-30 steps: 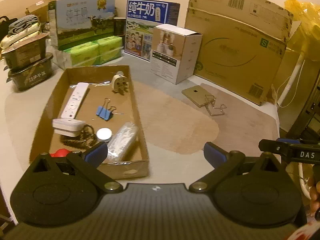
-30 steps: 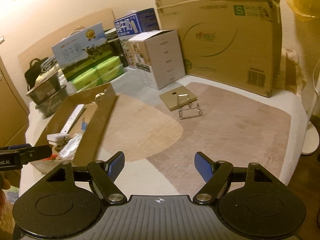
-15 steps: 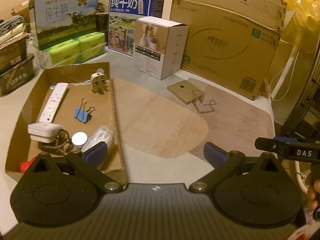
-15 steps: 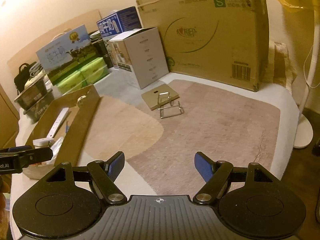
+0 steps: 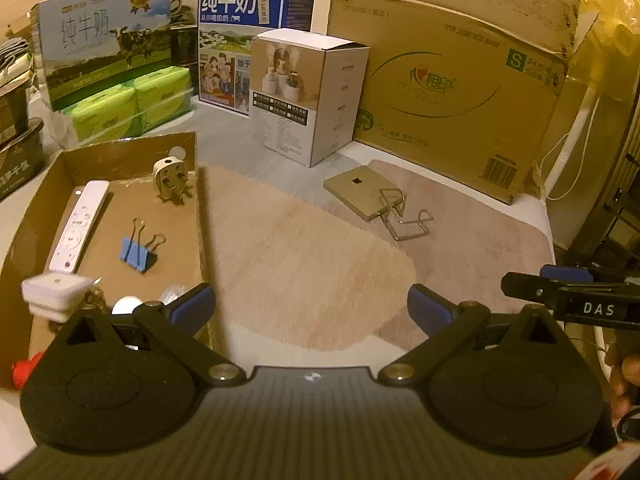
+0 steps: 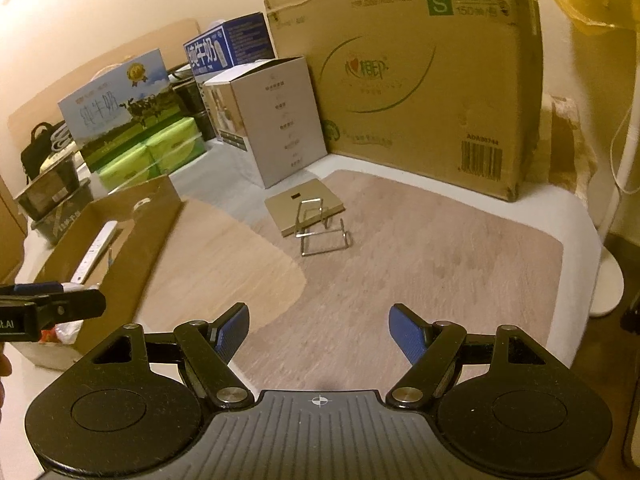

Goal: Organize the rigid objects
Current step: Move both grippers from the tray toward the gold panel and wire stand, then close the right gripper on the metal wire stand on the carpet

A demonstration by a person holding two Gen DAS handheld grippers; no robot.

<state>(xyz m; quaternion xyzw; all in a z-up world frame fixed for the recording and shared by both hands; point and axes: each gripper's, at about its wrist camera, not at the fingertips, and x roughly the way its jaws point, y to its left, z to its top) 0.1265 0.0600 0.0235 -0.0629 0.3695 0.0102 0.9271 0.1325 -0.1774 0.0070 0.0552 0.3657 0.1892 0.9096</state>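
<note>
While both tongs, left tongs (image 5: 310, 306) and right tongs (image 6: 318, 326), hang spread and empty, they have swung away from the cardboard tray (image 5: 120, 152) toward the wire stand (image 6: 322, 232) and tan plate (image 6: 288, 204) lying on the mat, likely next to collect.

One remote (image 5: 78, 226), one binder clip (image 5: 138, 249), one plug adapter (image 5: 171, 180), one wire stand (image 5: 404, 216), two milk cartons (image 5: 102, 36).

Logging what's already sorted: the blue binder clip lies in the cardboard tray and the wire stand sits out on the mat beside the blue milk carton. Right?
Not quite. The wire stand sits beside the flat gold box, as the right wrist view shows. The binder clip does lie in the cardboard tray.
</note>
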